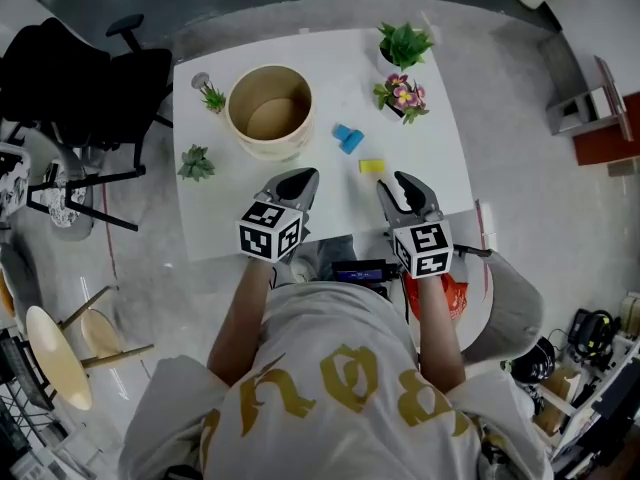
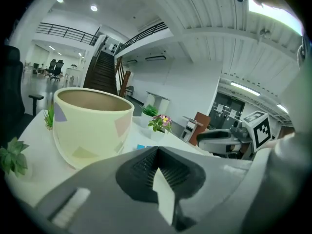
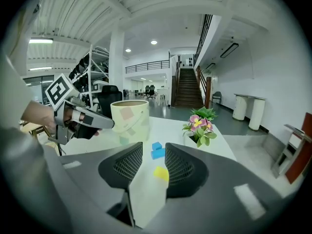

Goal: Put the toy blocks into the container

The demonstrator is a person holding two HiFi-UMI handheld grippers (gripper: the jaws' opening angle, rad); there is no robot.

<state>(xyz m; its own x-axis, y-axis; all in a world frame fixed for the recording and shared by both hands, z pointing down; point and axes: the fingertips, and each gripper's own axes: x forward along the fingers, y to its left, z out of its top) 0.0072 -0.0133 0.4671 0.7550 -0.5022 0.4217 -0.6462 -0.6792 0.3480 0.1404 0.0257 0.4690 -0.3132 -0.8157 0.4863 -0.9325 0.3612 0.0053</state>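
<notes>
while my right claw [image 1: 400, 183] hangs open and empty just short of the yellow block [image 1: 372, 166], my left claw [image 1: 303, 176] is clenched on nothing. yellow and blue blocks [image 1: 347, 138] lie on the bench [image 1: 330, 68], right of the tub [image 1: 270, 149], none inside yet. if i close off-centre, one jaw could flick the yellow block away.

The person wears a loose, pale grey T-shirt [image 1: 320, 313] with short sleeves and big gold lettering [image 1: 335, 380] across it. The left hand-held gripper [image 1: 297, 182] and the right hand-held gripper [image 1: 404, 188] look alike: smooth grey shells that taper to rounded tips, with black ribbed pads [image 3: 127, 165] set in dark hollows on the inner faces. Behind the jaws of each sits a white cube [image 1: 270, 231] printed with black square markers.
</notes>
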